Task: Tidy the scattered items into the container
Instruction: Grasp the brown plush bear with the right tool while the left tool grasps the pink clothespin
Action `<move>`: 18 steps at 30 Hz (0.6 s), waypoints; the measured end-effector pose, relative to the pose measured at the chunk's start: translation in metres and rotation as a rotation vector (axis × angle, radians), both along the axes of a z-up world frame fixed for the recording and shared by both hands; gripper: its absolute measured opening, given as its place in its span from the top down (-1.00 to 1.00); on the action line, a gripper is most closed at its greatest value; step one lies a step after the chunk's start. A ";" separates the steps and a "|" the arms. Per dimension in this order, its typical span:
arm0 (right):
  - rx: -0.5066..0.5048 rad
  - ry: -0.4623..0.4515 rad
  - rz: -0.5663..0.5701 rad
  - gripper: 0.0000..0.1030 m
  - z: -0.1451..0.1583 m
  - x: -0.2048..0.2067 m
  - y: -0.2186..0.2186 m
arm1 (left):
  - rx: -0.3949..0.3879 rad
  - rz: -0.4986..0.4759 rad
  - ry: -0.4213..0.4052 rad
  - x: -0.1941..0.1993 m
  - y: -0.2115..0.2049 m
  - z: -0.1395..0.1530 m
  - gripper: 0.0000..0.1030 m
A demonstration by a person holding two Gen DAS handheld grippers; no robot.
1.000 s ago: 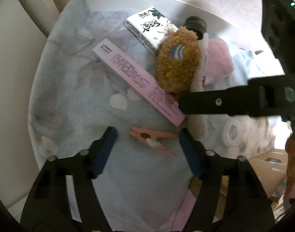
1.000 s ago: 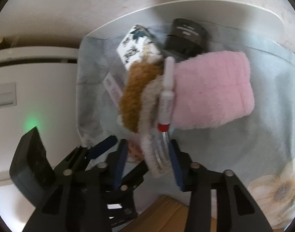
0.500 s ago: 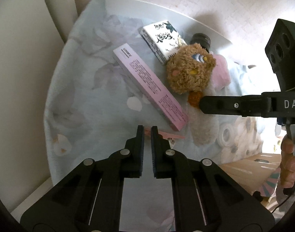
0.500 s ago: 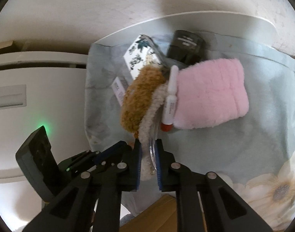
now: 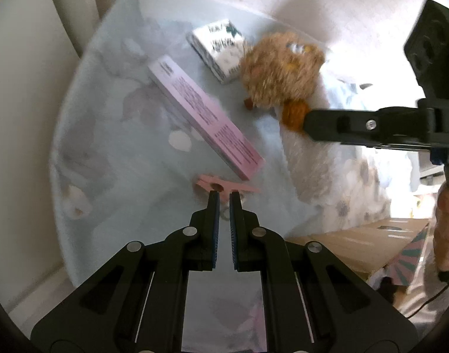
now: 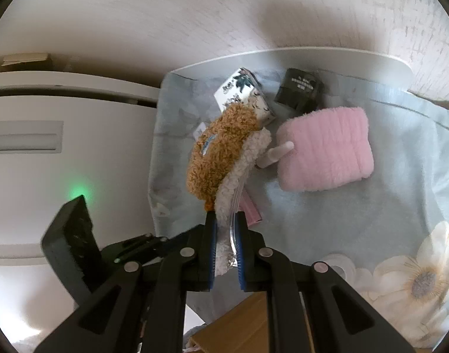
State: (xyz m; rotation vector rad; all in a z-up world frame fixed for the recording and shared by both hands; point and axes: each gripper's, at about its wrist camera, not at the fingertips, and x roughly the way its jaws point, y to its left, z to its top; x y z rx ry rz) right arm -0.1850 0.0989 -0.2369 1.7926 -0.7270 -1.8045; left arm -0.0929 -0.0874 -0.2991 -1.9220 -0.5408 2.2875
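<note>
My left gripper is shut on a pink clothespin and holds it above the floral cloth. My right gripper is shut on the white fleecy end of a brown plush toy, lifted off the cloth; the toy also shows in the left wrist view. A long pink box, a black-and-white patterned box, a pink fluffy towel, a black jar and a white tube lie on the cloth.
A cardboard box sits low at the right, also in the right wrist view. A white cabinet stands left of the table. A pale wall runs behind the round table's rim.
My left gripper shut on the clothespin and lifted it. My right gripper shut on the plush toy and raised it, baring the white tube and the towel's edge.
</note>
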 end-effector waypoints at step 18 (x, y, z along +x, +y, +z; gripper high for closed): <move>0.009 0.026 -0.007 0.79 0.020 -0.004 0.025 | -0.220 0.004 -0.063 -0.013 0.026 -0.006 -0.07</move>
